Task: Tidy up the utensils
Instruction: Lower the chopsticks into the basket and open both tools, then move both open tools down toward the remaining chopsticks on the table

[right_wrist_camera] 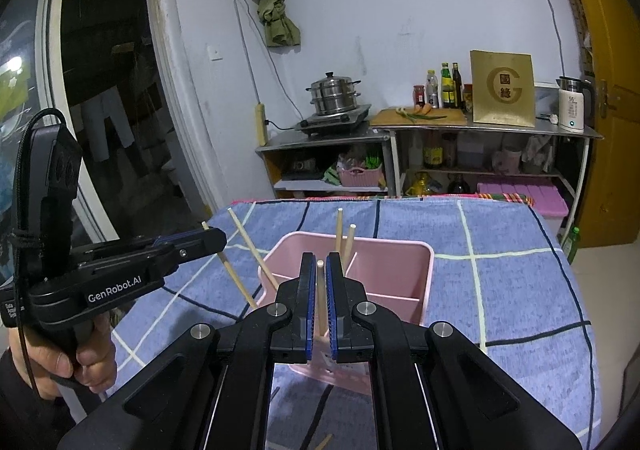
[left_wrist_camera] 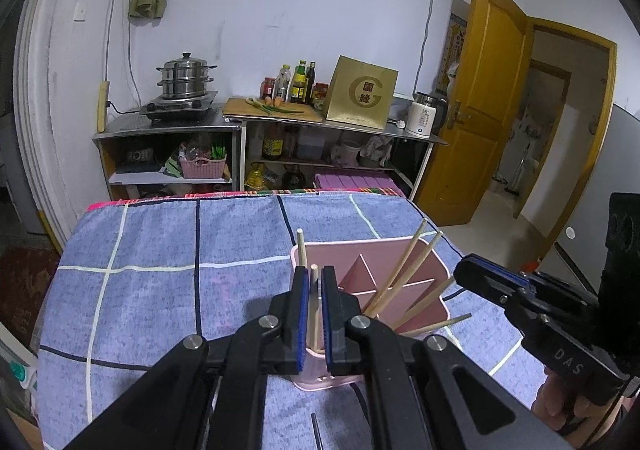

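Note:
A pink divided utensil holder (left_wrist_camera: 400,256) (right_wrist_camera: 404,258) stands on the blue checked cloth. Several wooden chopsticks (left_wrist_camera: 404,270) (right_wrist_camera: 344,234) lean in its compartments. My left gripper (left_wrist_camera: 315,278) is shut on a chopstick (left_wrist_camera: 314,306) held upright over the holder's near left corner. It shows from the side in the right wrist view (right_wrist_camera: 208,238). My right gripper (right_wrist_camera: 319,270) is shut on another chopstick (right_wrist_camera: 321,294) upright over the holder's near edge. It shows at the right of the left wrist view (left_wrist_camera: 476,270).
The table (left_wrist_camera: 160,250) with the blue checked cloth ends at a far edge. Behind it stand steel shelves (left_wrist_camera: 168,130) with a steamer pot (left_wrist_camera: 186,76), bottles (left_wrist_camera: 298,82), a gold box (left_wrist_camera: 362,92) and a kettle (left_wrist_camera: 424,116). A yellow door (left_wrist_camera: 480,98) stands open at right.

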Available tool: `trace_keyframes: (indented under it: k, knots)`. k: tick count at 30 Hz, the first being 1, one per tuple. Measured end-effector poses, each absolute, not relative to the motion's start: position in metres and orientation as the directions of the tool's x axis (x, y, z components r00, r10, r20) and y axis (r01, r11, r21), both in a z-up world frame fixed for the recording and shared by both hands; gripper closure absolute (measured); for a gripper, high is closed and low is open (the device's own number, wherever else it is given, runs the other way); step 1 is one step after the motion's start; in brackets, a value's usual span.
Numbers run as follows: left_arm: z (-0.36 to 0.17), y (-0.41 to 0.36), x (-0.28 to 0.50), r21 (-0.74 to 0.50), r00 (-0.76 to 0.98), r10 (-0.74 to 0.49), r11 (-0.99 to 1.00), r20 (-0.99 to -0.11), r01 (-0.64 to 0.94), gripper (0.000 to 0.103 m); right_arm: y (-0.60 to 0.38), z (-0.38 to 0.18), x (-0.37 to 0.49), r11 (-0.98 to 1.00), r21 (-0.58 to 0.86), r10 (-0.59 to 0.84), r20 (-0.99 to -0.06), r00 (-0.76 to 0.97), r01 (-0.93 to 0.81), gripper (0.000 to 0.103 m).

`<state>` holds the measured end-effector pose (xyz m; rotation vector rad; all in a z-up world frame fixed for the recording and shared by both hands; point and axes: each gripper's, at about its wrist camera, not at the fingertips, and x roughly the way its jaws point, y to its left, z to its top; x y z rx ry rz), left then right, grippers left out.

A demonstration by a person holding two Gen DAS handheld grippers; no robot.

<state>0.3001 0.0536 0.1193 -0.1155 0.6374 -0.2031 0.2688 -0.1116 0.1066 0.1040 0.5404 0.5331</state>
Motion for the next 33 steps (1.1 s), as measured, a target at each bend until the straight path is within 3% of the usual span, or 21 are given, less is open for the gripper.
trace_keyframes:
  k: [3,13,16,24,33]
  knots:
    - [0.12,0.054,0.292,-0.165,0.789,-0.22,0.974,-0.574,0.152,0.097,-0.116,0.11,0.264,0.857,0.239,0.514,-0.453,0.728,-0.457,0.091]
    - [0.138,0.058,0.239,-0.153,0.834,-0.21,0.976,-0.51,0.152,0.082,-0.15,0.127,0.211,0.855,0.244,0.519,-0.38,0.766,-0.458,0.087]
    - [0.141,0.059,0.218,-0.158,0.847,-0.217,0.975,-0.485,0.158,0.077,-0.163,0.124,0.196,0.856,0.257,0.516,-0.377,0.769,-0.449,0.078]
    - [0.122,0.049,0.172,-0.188,0.84,-0.261,0.963,-0.475,0.193,0.073,-0.188,0.077,0.179,0.883,0.28,0.468,-0.47,0.748,-0.377,0.077]
    - [0.065,0.024,0.161,-0.224,0.763,-0.31,0.95,-0.567,0.219,0.073,-0.188,0.016,0.183,0.898,0.29,0.44,-0.601,0.667,-0.33,0.077]
